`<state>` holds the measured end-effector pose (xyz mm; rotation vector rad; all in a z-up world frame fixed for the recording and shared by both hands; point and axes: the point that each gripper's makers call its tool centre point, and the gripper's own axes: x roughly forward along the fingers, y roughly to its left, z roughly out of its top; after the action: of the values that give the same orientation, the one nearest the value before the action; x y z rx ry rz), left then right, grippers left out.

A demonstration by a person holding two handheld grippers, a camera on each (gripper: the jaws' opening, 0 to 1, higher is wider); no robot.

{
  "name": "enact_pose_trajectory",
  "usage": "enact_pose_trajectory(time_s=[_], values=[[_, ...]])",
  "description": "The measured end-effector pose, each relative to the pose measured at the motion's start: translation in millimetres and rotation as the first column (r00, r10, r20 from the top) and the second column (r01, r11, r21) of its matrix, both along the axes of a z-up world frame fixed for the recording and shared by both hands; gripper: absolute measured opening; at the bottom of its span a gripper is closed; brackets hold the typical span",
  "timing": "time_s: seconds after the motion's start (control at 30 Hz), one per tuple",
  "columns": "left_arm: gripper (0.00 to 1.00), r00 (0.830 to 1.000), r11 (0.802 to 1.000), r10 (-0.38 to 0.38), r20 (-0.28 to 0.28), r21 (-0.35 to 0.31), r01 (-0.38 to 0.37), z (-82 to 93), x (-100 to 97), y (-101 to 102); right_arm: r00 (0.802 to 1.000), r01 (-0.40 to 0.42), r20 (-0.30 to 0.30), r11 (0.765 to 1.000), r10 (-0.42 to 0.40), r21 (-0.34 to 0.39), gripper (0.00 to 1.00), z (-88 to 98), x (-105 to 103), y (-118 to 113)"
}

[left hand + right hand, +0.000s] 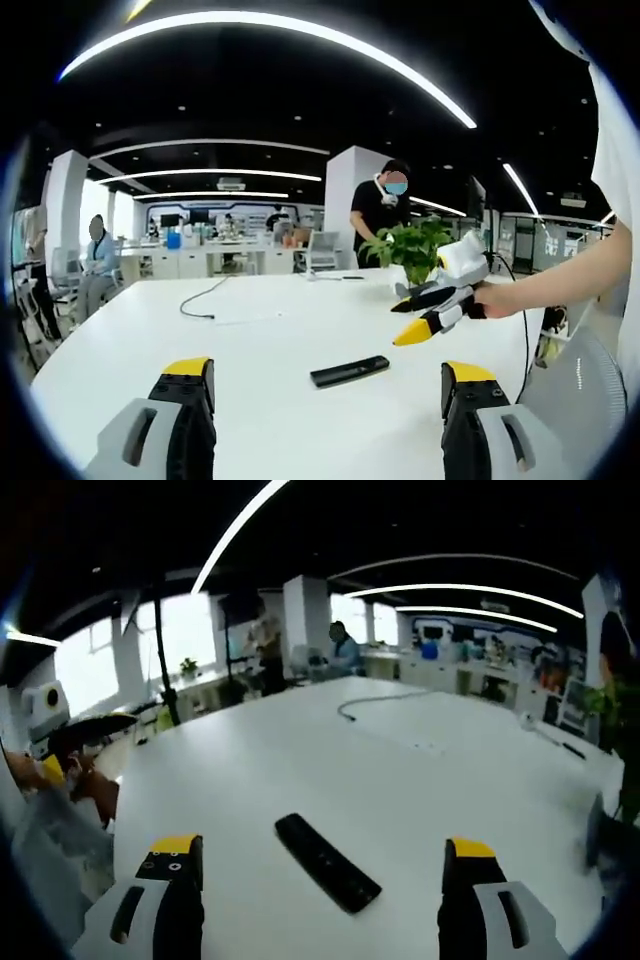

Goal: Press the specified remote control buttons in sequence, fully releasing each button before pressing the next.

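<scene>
Black remote (349, 371) flat on white surface (260, 330), ahead of and between both tools' jaws. Left tool (330, 390) wide, holding nothing. Right tool (318, 865) wide too, above remote (327, 863), not touching; also seen from left view (425, 312), hand-held (497, 299) near plant (410, 248).

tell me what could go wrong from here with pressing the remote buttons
The remote lies loose and slanted on the smooth white table, so a press may slide or spin it. The right gripper, held above the table, has wide tips that may hit neighbouring buttons. Its swing could brush the potted plant.
</scene>
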<state>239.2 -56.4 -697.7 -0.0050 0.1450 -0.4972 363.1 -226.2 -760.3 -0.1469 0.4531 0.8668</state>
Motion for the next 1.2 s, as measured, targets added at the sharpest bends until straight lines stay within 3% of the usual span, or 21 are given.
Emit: enact_pose_trajectory(time_s=[0.5,0.83,1.2], values=[[0.97,1.000,0.999,-0.017,0.019,-0.030,0.017,6.4,-2.0,-2.1,0.993,0.085,0.082,0.994,-0.090,0.066,0.99,42.5,-38.0,-15.2],[0.97,0.999,0.999,-0.038,0.024,-0.037,0.039,7.7,-3.5,-6.3,0.984,0.148,0.082,0.985,-0.156,0.091,0.99,42.5,-70.1,-37.4],[0.96,0.998,0.997,-0.065,0.010,-0.029,0.065,4.2,-4.7,-12.6,0.967,0.229,0.097,0.971,-0.235,0.069,0.99,36.2,-89.0,-68.1]])
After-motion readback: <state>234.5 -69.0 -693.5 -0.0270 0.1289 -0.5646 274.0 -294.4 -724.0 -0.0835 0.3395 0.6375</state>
